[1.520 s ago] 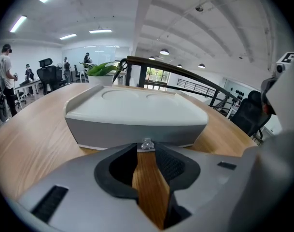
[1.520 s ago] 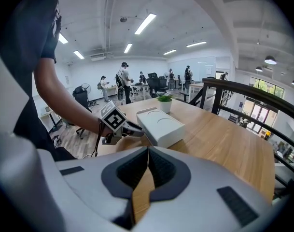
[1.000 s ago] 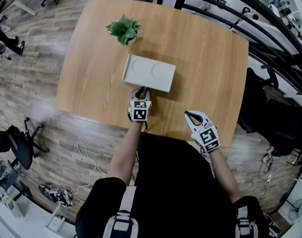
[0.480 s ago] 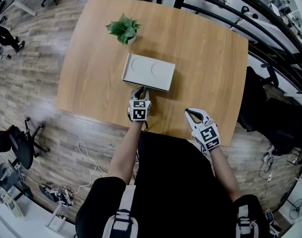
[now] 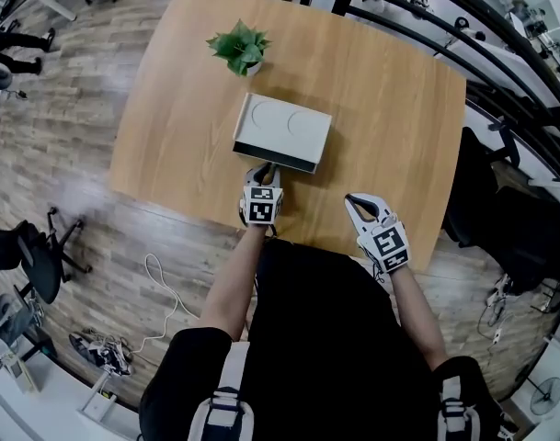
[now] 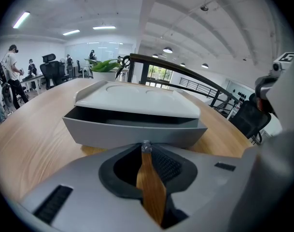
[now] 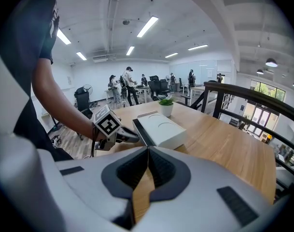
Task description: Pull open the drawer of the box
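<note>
The pale grey rectangular box (image 5: 282,129) with 2 round recesses in its lid lies on the wooden table (image 5: 390,99), near a small green potted plant (image 5: 242,49). Its shallow grey drawer (image 6: 134,132) stands a little way out toward the person. A dark slot shows under the lid, and what lies inside cannot be told. The left gripper (image 6: 146,150) meets the drawer's front, its jaws pinched on a small pale tab (image 6: 146,144) there. The right gripper (image 7: 147,149) is over the table's near edge, well apart from the box — jaws pressed together, nothing between them.
</note>
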{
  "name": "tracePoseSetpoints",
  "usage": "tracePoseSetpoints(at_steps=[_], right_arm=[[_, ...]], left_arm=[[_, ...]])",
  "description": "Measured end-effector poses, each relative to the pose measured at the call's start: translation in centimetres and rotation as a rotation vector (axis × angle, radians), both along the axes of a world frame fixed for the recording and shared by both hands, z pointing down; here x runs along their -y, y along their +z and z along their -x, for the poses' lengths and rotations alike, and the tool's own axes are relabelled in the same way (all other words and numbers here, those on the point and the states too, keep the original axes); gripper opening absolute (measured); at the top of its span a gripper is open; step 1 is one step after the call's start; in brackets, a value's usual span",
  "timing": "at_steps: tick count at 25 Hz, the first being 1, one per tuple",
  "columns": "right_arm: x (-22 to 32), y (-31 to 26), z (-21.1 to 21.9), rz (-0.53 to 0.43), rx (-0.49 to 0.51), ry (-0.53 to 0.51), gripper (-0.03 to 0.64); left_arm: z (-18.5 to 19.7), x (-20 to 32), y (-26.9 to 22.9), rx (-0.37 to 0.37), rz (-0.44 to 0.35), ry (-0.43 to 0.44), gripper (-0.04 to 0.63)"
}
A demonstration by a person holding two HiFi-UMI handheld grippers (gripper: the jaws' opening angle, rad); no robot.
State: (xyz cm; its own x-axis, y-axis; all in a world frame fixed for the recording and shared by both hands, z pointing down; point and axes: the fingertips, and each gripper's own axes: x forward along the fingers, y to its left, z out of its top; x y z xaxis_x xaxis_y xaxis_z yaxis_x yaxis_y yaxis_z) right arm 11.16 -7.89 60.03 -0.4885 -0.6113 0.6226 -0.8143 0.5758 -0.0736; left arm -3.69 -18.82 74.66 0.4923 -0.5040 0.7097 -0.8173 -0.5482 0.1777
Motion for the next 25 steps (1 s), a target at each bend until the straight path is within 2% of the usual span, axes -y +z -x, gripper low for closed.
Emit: tracePoseSetpoints(at_steps=[9,25], right_arm=[[0.9,-0.4,0.3,-0.017,-0.011,-0.023,0.025],[1.5,-0.9,1.9,-0.036,-0.004,-0.077,0.025]], left_arm=[[0.7,-1.2,-0.4,0.003,-0.007,0.005,0.081],[2.3,-4.3,0.2,0.012,0.031,-0.021,0.081]])
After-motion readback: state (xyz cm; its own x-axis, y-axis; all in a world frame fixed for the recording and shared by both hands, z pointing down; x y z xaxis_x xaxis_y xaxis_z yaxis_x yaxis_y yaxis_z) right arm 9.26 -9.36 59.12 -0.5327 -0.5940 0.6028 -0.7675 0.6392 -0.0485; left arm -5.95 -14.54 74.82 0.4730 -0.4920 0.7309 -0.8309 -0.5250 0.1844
